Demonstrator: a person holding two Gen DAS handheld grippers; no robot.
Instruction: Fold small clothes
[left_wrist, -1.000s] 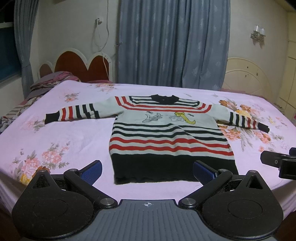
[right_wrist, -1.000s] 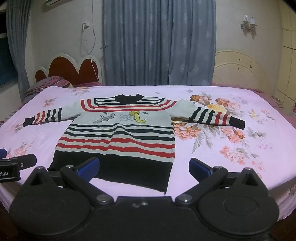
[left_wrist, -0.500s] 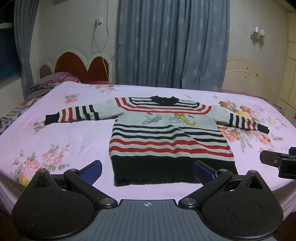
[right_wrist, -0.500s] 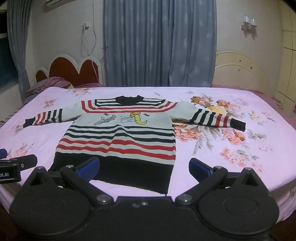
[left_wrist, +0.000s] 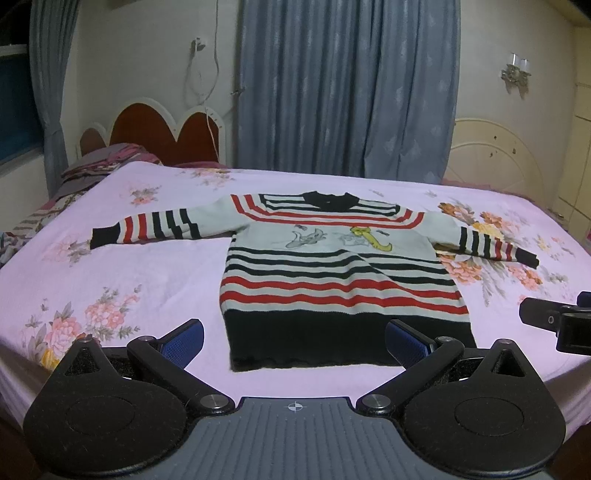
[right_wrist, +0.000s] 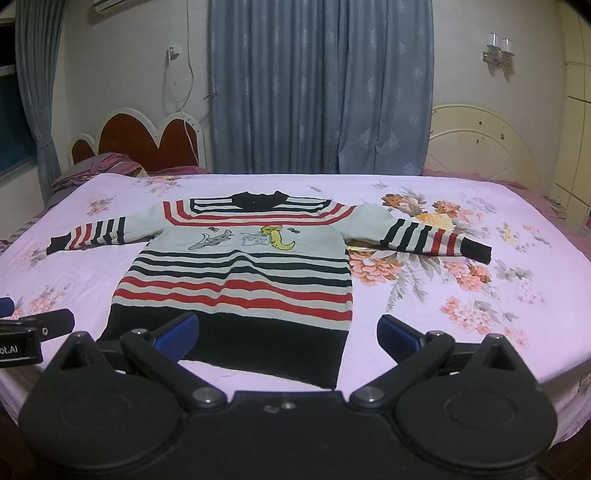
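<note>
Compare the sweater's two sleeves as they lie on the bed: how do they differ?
The left sleeve lies over plain pink sheet; the right sleeve lies across a flower print. In the left wrist view the left sleeve runs nearly level, while the right sleeve slants down toward its cuff. Both are spread flat, striped red and black, with black cuffs.

Striped sweater (left_wrist: 340, 273) flat on floral bed (left_wrist: 110, 280)

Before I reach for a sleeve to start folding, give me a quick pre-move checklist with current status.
1. Striped knit sweater lies flat, front up: ok.
2. Both sleeves spread out, cuffs visible: ok.
3. Left tool open, holding nothing: ok.
4. Right tool open, holding nothing: ok.
5. Pink floral bedsheet free of objects around the sweater: ok.
6. Black hem free of folds underneath: cannot tell.
</note>
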